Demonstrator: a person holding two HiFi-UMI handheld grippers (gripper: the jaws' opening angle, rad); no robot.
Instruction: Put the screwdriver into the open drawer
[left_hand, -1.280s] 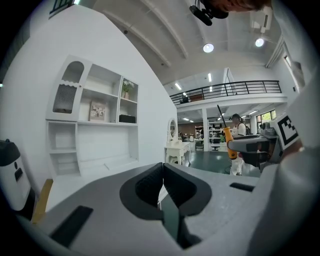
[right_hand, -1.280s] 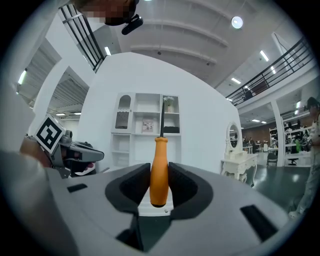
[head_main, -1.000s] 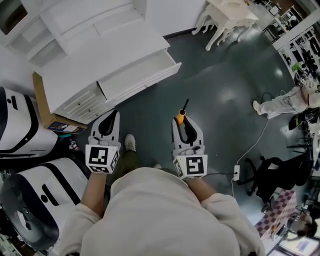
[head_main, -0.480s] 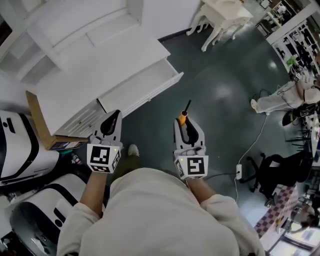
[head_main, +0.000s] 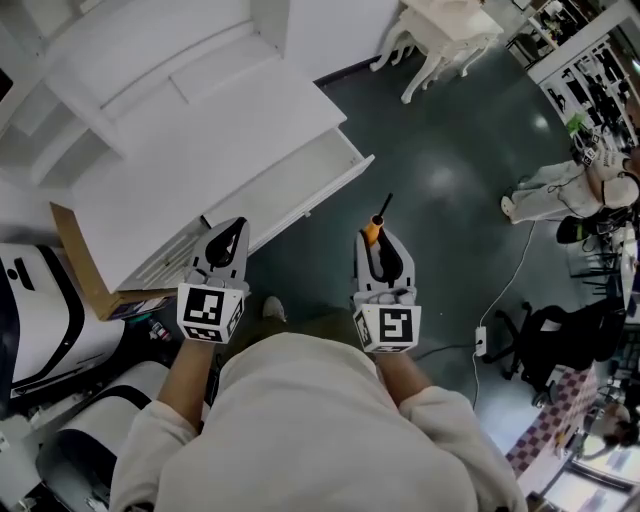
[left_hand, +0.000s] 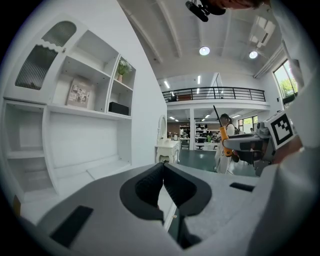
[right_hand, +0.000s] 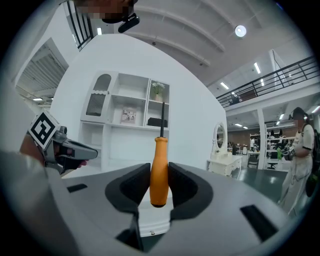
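Near the front edge of the open drawer (head_main: 296, 190), the right gripper (head_main: 380, 238) squeezes the screwdriver (head_main: 373, 230); the left gripper (head_main: 229, 236) is closed, empty. Next: carry it over, let go.

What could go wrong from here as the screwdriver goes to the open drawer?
1. The right gripper pinches only the lower end of the screwdriver handle, so the tool might tilt or slip out.
2. Its shaft sticks out well past the jaws and might strike the front of the open drawer or the white desktop above it before the handle is inside.
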